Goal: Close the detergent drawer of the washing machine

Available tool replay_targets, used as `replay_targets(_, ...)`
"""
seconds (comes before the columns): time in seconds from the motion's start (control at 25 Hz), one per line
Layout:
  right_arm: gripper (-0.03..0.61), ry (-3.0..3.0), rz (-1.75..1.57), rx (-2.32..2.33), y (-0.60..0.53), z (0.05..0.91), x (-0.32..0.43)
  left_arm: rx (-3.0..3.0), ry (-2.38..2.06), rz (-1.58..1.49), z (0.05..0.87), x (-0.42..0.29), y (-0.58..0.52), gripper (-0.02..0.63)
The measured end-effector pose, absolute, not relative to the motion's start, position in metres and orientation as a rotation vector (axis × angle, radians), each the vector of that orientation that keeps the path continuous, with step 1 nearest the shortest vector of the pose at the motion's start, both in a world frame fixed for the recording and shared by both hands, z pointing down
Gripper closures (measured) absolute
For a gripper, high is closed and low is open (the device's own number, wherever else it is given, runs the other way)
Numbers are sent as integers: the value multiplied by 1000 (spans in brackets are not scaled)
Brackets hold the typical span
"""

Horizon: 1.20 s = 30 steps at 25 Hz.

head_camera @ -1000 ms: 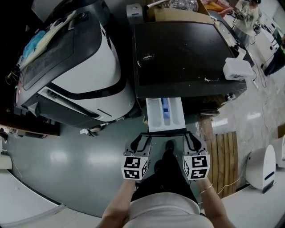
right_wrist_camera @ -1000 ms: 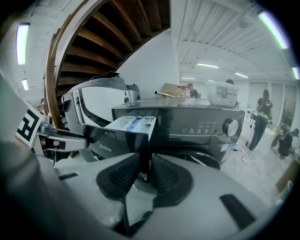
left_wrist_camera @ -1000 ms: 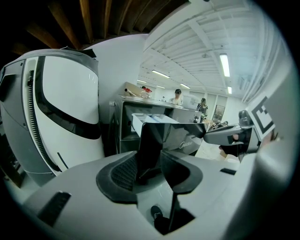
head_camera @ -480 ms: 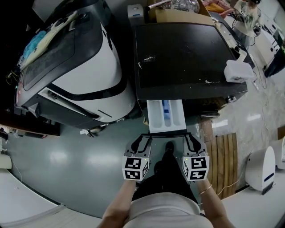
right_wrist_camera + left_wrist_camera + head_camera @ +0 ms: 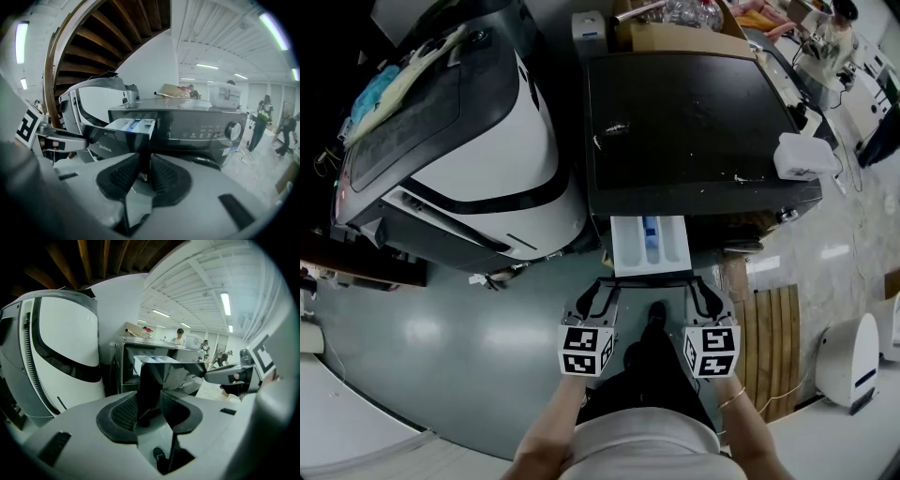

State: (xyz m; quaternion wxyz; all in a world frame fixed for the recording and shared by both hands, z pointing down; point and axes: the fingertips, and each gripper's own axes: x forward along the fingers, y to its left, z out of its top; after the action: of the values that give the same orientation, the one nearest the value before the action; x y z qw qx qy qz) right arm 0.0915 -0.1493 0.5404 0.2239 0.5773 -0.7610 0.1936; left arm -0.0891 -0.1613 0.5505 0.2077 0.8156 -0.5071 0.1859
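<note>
The black washing machine [image 5: 694, 112] stands ahead of me with its white detergent drawer [image 5: 649, 246] pulled partway out toward me. My left gripper [image 5: 602, 287] is at the left end of the drawer's dark front panel [image 5: 161, 373]. My right gripper [image 5: 701, 287] is at its right end. In the left gripper view the panel's edge runs between the pads of the left gripper [image 5: 150, 406]. The right gripper view shows the right gripper [image 5: 145, 171] closed on the panel's other edge, with the open drawer [image 5: 129, 125] and its blue insert just beyond.
A large white and black machine [image 5: 478, 131] stands close on the left. A white box [image 5: 802, 155] sits on the washer's top at the right edge. A wooden slat mat [image 5: 769, 337] and a white appliance [image 5: 853, 356] are on the floor to the right. People stand far back.
The drawer has slid a little way into the washing machine, so less of its white tray shows. Both grippers have moved forward with its front panel.
</note>
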Motion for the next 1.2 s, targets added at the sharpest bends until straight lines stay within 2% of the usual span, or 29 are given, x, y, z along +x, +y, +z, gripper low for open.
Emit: replay_targets(1.2, 510, -2109, 546, 1594, -203, 539, 87, 2232, -1477, 495, 549, -93, -215, 469)
